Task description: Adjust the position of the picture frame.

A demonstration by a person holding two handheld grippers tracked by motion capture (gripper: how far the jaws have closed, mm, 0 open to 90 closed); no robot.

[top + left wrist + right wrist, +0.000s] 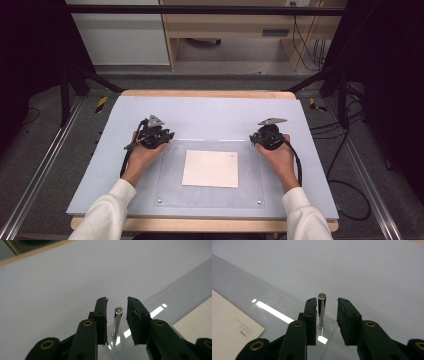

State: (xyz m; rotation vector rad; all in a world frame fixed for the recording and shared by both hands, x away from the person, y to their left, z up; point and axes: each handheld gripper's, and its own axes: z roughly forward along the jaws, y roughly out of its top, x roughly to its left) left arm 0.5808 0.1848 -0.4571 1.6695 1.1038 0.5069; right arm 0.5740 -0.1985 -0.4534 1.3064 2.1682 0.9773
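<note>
Left claw [117, 322]: my jaws stand apart around the left pin [117, 321], not pressing it.
Right claw [325, 320]: parted too; right pin [321, 310] upright between, near one jaw.
Clear plate [170, 192]: on the worktop [100, 165], pins at its 10 and 2 o'clock corners.
Paper [210, 168]: plate's centre.

A metal pin [322, 310] is seen upright at the corner of a clear plate [287, 307], between the 2 parted jaws of the right gripper [326, 315], nearer the left one; whether it is touched cannot be told.
</note>
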